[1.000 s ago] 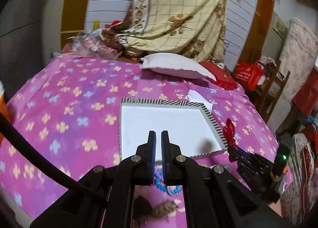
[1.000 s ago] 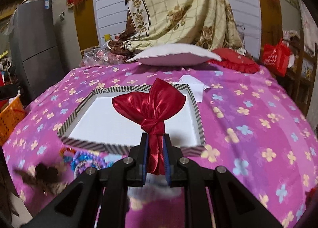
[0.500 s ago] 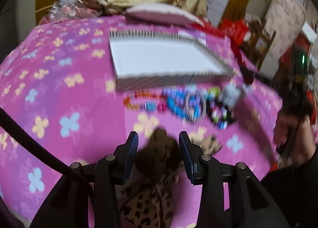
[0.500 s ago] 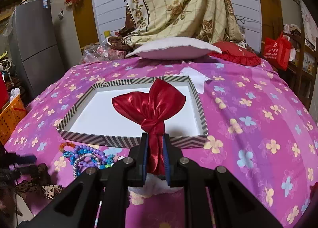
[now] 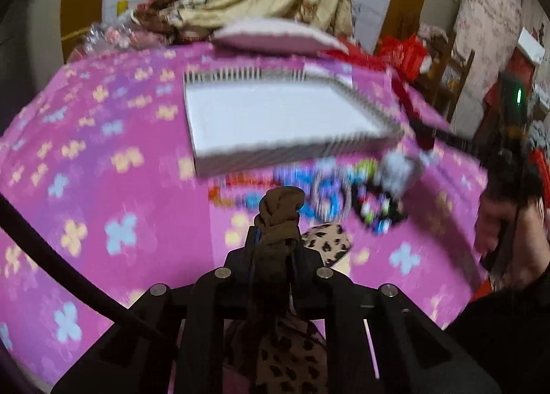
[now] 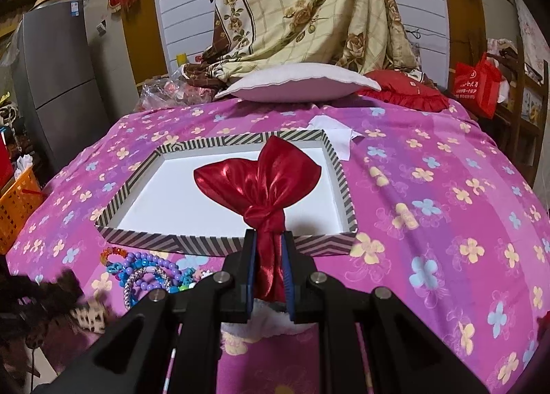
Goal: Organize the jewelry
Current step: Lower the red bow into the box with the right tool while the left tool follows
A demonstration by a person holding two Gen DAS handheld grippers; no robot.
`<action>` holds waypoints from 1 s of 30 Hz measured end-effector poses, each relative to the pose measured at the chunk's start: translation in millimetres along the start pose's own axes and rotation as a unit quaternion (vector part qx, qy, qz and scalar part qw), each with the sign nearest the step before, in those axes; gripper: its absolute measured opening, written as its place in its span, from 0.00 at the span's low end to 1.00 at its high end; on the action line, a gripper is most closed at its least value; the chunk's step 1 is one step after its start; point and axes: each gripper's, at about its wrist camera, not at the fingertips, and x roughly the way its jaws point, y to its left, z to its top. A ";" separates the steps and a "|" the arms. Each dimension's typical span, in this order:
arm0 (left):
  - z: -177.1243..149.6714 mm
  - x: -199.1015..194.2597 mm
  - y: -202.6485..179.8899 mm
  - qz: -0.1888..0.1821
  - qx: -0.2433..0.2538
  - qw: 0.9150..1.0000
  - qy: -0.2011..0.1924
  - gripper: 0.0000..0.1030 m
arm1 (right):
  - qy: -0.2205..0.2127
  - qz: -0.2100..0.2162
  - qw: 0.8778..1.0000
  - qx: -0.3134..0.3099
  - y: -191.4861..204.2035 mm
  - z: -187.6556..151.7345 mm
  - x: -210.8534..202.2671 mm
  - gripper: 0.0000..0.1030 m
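Observation:
My left gripper point(image 5: 273, 248) is shut on a brown and leopard-print hair bow point(image 5: 280, 215) and holds it above the pink bedspread, in front of the striped tray point(image 5: 292, 150). My right gripper point(image 6: 268, 249) is shut on a red satin bow point(image 6: 261, 181) and holds it over the front edge of the striped tray point(image 6: 220, 244), whose white inside holds nothing else. Several bead bracelets point(image 6: 147, 273) lie in a heap in front of the tray, also blurred in the left wrist view point(image 5: 330, 188). A white fluffy piece point(image 6: 271, 320) sits under the right fingers.
A white pillow point(image 6: 299, 81) and a red cushion point(image 6: 405, 91) lie at the bed's far end. White paper point(image 6: 338, 138) lies behind the tray. An orange basket point(image 6: 17, 201) stands left of the bed. The other hand and gripper point(image 5: 508, 188) show at right in the left wrist view.
My left gripper dropped to the leopard-print bow, closed on it and lifted it off the bedspread. My right gripper has held the red bow steady over the tray's front edge.

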 end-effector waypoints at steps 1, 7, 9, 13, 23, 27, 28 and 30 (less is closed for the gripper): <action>7.9 -3.1 0.8 0.001 -0.005 1.000 -0.010 0.07 | 0.001 0.002 1.000 0.001 -0.4 0.8 0.9 0.13; 56.1 -5.7 6.2 0.007 -0.032 0.998 -0.058 0.07 | 0.006 0.014 1.000 -0.005 0.0 5.8 10.6 0.13; 77.9 -1.8 7.1 0.002 -0.042 0.997 -0.069 0.07 | 0.013 0.025 1.000 -0.007 -0.5 7.9 18.7 0.13; 120.5 12.5 6.8 0.001 -0.052 0.995 -0.090 0.07 | 0.031 0.036 0.999 -0.008 -2.3 11.3 36.1 0.13; 149.0 111.8 14.1 0.047 -0.071 0.995 -0.050 0.08 | 0.050 0.053 0.997 0.032 -26.4 28.7 77.5 0.13; 133.2 138.7 22.3 0.083 -0.072 0.994 -0.029 0.09 | 0.077 0.045 0.995 0.040 -29.4 29.6 95.1 0.13; 128.7 141.2 22.7 0.090 -0.068 0.993 -0.026 0.09 | 0.083 0.036 0.995 0.038 -29.8 29.3 98.7 0.13; 120.2 148.4 25.6 0.104 -0.059 0.993 -0.017 0.11 | 0.095 0.028 0.994 0.039 -30.9 27.9 105.4 0.14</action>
